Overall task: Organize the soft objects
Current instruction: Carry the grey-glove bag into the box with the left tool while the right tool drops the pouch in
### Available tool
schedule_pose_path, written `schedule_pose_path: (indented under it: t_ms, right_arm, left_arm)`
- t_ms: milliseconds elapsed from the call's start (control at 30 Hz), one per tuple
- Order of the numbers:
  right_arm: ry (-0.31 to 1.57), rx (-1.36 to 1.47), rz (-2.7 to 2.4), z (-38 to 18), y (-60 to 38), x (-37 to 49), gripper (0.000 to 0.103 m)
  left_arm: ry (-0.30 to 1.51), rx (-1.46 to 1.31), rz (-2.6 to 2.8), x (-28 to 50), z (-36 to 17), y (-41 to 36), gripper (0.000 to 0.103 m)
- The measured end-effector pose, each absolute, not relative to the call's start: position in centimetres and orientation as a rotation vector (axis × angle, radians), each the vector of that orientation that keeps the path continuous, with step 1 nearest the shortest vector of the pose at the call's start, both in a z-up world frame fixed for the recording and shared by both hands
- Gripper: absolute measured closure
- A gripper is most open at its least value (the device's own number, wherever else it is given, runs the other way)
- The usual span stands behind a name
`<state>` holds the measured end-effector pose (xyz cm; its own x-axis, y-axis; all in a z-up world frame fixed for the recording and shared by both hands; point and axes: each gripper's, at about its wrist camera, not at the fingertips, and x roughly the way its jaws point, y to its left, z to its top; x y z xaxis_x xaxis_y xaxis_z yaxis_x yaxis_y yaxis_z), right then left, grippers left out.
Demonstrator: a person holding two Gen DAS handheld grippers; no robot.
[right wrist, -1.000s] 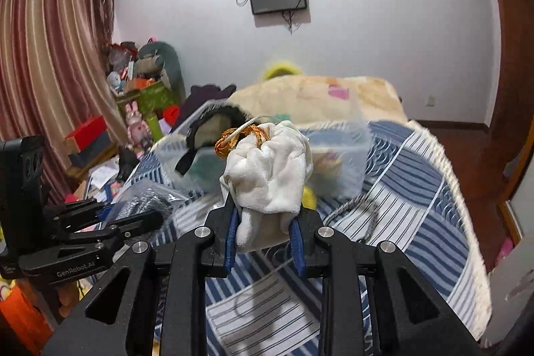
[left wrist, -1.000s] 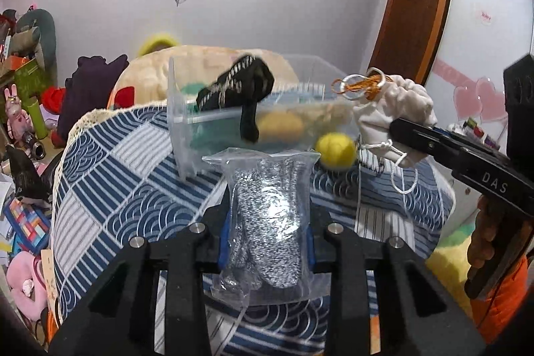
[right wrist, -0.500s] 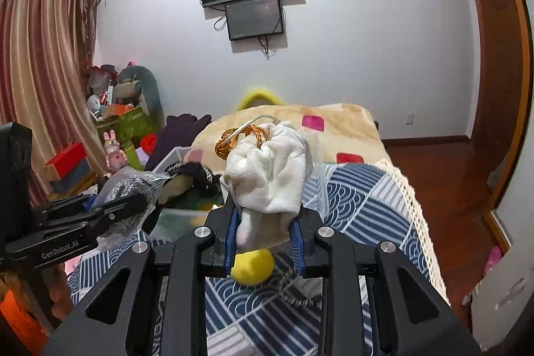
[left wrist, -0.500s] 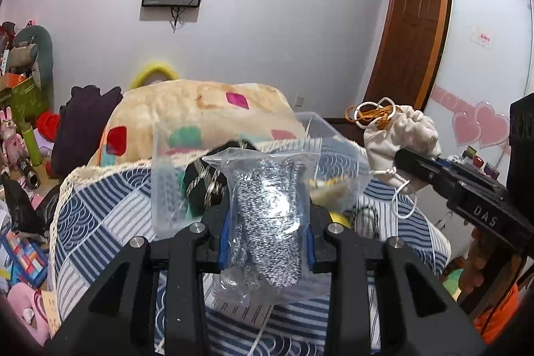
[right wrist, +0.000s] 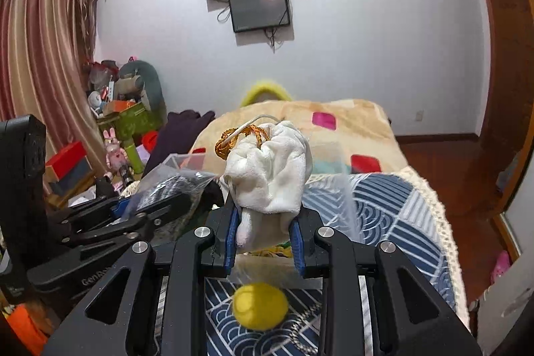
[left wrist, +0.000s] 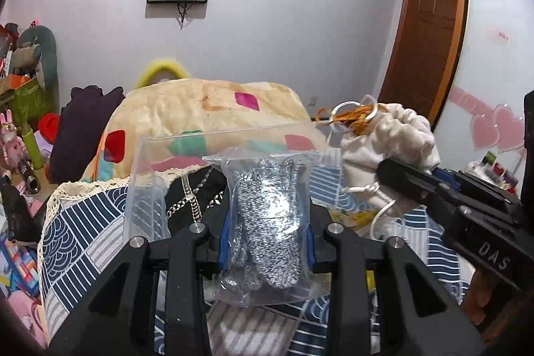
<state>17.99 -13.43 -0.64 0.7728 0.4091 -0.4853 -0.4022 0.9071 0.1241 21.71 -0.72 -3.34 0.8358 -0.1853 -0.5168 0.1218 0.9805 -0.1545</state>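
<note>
At the far left of our right wrist view, the left gripper point(right wrist: 160, 206) pinches a clear bag of speckled grey knitwear point(left wrist: 267, 219), its 2 blue pads point(left wrist: 226, 236) pressed against the bag's sides. Just behind the bag stands the clear plastic bin point(left wrist: 147, 186), on the blue patterned bedspread point(left wrist: 73, 239), with a black item with white chain print point(left wrist: 193, 199) inside. Further right, the right gripper point(right wrist: 265, 239) clamps a white plush drawstring pouch point(right wrist: 270, 175) with an orange cord point(right wrist: 233, 139) at its top, held in the air above the bin. Below it, a yellow ball point(right wrist: 260, 306) rests on the bedspread.
</note>
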Motion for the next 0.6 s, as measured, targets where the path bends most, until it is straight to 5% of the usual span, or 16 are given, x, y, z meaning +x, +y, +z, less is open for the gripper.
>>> schedule_pose_path:
  t_ms: [400,500,600]
  right_arm:
    - [0.633,-0.07,0.429,-3.5,-11.1,19.7,0.075]
    - [0.633,-0.076,0.42,-3.3,-11.2,19.8,0.07]
    - [0.633,-0.062,0.418,-2.8,-11.7,19.7,0.054]
  left_arm:
    - [0.629,-0.108,-0.14,23.7,-5.7,-0.4,0.065]
    - [0.641,-0.103,-0.129,23.6,-6.0,-0.5,0.056]
    - [0.652,-0.135,-0.132,23.5,-6.1,0.1,0.049]
